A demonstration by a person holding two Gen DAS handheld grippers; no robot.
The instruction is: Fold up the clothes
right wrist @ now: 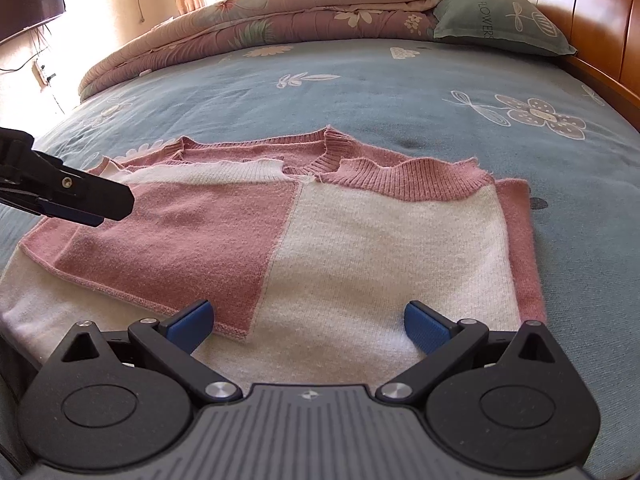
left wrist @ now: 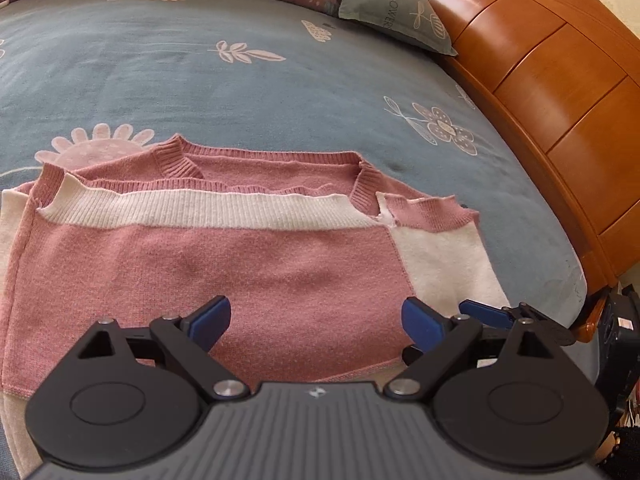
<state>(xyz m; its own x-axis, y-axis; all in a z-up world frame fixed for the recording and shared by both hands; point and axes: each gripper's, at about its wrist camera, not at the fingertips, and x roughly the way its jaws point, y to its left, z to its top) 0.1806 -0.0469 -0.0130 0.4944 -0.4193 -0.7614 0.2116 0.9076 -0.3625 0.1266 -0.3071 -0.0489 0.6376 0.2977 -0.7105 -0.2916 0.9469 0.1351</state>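
A pink and white knit sweater (left wrist: 224, 264) lies flat and partly folded on the bed, with its ribbed hem folded up near the neckline. It also shows in the right wrist view (right wrist: 360, 248). My left gripper (left wrist: 316, 318) is open and empty, hovering over the sweater's near pink edge. My right gripper (right wrist: 308, 322) is open and empty above the sweater's near white part. The right gripper's blue finger (left wrist: 486, 314) shows at the right of the left wrist view. The left gripper (right wrist: 80, 200) shows at the left of the right wrist view, over the sweater's left side.
The bed has a blue-grey sheet (right wrist: 360, 92) with flower prints. A green pillow (right wrist: 496, 20) and a rolled quilt (right wrist: 280, 16) lie at the far end. A wooden headboard (left wrist: 552, 88) runs along the right side.
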